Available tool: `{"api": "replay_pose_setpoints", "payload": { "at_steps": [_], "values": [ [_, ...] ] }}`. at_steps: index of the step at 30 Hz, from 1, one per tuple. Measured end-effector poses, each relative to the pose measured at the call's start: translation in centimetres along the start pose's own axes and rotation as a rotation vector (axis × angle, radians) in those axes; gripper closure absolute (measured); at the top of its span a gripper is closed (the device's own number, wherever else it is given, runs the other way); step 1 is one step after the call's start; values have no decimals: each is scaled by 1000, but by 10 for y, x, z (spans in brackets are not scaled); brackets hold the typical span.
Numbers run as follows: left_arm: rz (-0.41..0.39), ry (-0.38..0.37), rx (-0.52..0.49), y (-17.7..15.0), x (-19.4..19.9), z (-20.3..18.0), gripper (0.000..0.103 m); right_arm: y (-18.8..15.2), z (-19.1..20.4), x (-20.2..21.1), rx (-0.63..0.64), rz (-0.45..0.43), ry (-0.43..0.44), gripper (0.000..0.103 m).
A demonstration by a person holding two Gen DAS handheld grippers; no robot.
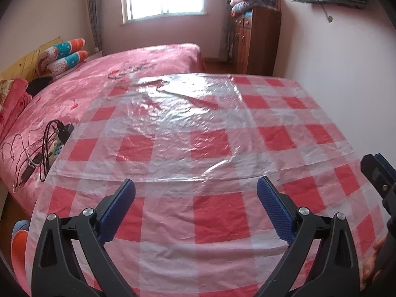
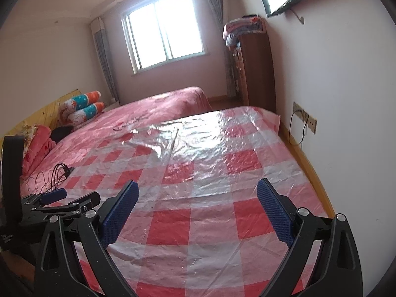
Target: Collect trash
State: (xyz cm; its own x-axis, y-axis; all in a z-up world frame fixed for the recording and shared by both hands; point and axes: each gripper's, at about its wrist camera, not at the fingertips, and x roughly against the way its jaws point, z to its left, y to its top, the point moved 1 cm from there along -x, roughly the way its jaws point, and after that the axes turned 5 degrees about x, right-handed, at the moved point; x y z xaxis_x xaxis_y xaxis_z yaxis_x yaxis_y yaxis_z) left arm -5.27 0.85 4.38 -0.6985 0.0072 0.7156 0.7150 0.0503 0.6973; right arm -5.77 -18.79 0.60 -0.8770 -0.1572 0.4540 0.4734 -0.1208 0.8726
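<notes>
A table covered by a red-and-white checked plastic cloth (image 1: 210,148) fills both views, and the same cloth (image 2: 210,173) lies under the right gripper. I see no piece of trash on it. My left gripper (image 1: 195,189) hangs open over the near part of the cloth with nothing between its blue pads. My right gripper (image 2: 196,190) is open too, above the cloth, holding nothing. The right gripper's fingers (image 1: 378,170) show at the right edge of the left wrist view. The left gripper (image 2: 71,199) shows at the lower left of the right wrist view.
A bed with a pink cover (image 1: 99,84) stands left of the table, with cables and a remote control (image 1: 47,146) near its edge and pillows (image 1: 64,54) at its head. A wooden cabinet (image 1: 255,39) topped with folded quilts stands by the far wall. Wall sockets (image 2: 305,117) sit low on the right.
</notes>
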Motion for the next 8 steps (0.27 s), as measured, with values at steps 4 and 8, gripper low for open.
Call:
{"api": "replay_pose_setpoints", "payload": {
  "at_steps": [4, 8],
  "values": [
    [76, 35, 18, 0, -21, 8, 4, -1, 5, -19, 21, 105, -19, 8],
    [116, 44, 35, -2, -40, 14, 4, -6, 9, -46, 40, 242, -61, 8]
  ]
}}
